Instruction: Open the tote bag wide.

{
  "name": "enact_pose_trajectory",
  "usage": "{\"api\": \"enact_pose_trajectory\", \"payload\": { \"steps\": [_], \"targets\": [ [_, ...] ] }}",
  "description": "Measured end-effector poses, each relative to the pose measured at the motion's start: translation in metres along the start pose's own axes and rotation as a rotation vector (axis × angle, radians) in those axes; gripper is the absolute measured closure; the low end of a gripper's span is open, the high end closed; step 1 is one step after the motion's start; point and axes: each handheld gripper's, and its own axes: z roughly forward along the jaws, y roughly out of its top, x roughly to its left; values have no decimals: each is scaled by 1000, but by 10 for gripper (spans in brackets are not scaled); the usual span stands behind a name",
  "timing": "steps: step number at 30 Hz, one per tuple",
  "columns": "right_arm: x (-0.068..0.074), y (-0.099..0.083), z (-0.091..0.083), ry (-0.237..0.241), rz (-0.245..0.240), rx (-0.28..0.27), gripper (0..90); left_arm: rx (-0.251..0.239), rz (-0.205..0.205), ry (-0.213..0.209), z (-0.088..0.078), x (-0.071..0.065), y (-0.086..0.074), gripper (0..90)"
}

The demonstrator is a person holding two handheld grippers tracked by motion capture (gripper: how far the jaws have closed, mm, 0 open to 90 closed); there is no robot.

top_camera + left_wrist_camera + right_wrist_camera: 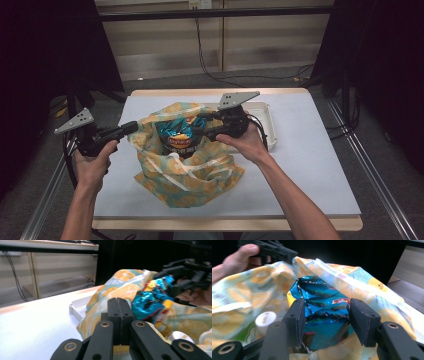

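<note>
Near the table's [310, 165] middle, the left gripper [131, 128] is pinching the orange-print bag's [190, 185] rim with jaws together, while the right gripper [325, 317], clamped around the blue chip packet [324, 312], should be easing it deeper, squeezing gently beside 1 white cap [265, 319].

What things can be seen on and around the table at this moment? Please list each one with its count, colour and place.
fabric bag: one, pale blue-green with orange slices, middle of the table, mouth open
chip bag: one, shiny blue, standing in the fabric bag's mouth
white cap: one, white, inside the fabric bag beside the chip bag
tray: one, white, behind the fabric bag
table: one, light blue-grey top with wooden edge
cables: several, black, on the floor behind
left gripper: one, black, jaws shut at the fabric bag's left rim
right gripper: one, black, jaws either side of the chip bag
</note>
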Motion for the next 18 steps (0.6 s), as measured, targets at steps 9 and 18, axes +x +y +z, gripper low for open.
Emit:
{"api": "enact_pose_trajectory", "payload": {
  "steps": [9,18],
  "targets": [
    [6,-7,0,23,-27,5,393,64,-72,35,16,18,-38,900],
    [11,-14,-1,-6,-52,36,387,91,-95,-2,36,15,-58,900]
  ]
}}
